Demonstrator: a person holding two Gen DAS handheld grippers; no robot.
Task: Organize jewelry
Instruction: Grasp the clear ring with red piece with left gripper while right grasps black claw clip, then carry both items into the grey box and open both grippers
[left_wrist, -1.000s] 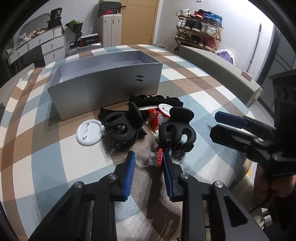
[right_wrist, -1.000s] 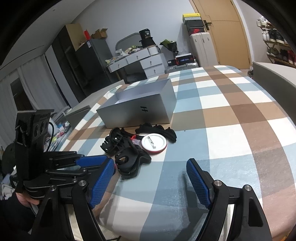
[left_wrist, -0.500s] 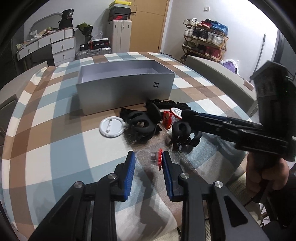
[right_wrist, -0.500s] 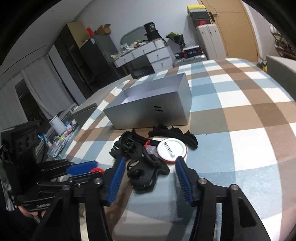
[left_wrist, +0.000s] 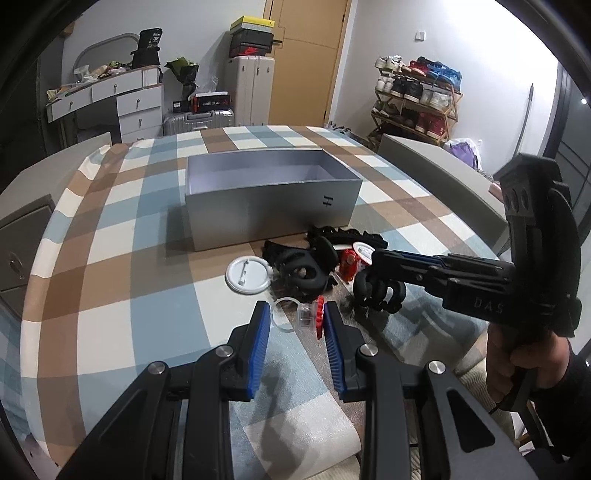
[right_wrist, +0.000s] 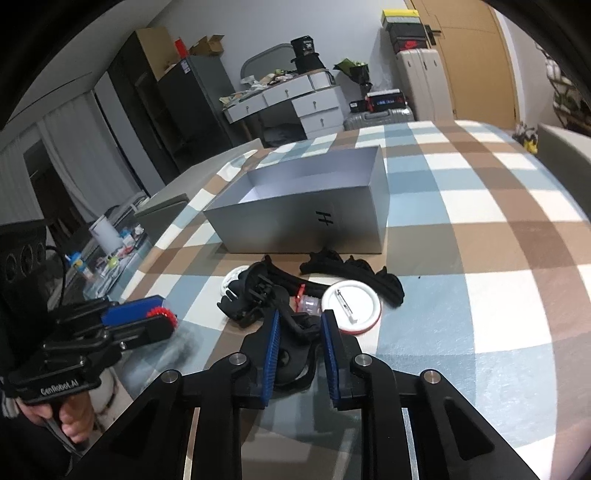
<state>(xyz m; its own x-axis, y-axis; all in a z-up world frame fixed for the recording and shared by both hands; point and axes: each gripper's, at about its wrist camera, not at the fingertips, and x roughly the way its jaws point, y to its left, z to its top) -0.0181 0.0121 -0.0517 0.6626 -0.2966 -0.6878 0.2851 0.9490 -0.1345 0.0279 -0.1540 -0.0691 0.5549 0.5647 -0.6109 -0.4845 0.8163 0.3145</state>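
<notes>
Left wrist view, left to right. White pin badge (left_wrist: 248, 275) face down on checked tablecloth (left_wrist: 110, 295), pin side up. Just right of it, large black claw clip (left_wrist: 301, 273) in the pile. Behind both, open grey box (left_wrist: 269, 206), "H" mark on front wall, nothing visible inside.

Left gripper (left_wrist: 295, 321): blue pads closed onto a clear ring with red gear-shaped top (left_wrist: 308, 314), red disc against right pad, clear band toward left pad. Item raised off or resting on cloth: cannot tell.

Further right: small red charm (left_wrist: 349, 262), edge of second badge behind it, long black scalloped hair clip (left_wrist: 347, 234) near box front.

Right gripper (left_wrist: 373, 271), entering from right edge: fingers clamped on a small black claw clip (left_wrist: 380, 293), clip hanging under the fingertips, teeth pointing down, close to the cloth.

Right wrist view, left to right. Left gripper (right_wrist: 162, 319) at left edge, red gear disc visible at its tip. Large claw clip (right_wrist: 251, 295), then red-rimmed badge (right_wrist: 351, 306) pin side up, touching scalloped clip (right_wrist: 354, 273). Blue pads of right gripper (right_wrist: 299, 325) narrow, pressed on both sides of small claw clip (right_wrist: 297, 354). Box (right_wrist: 310, 214) beyond, well apart from both held items.
</notes>
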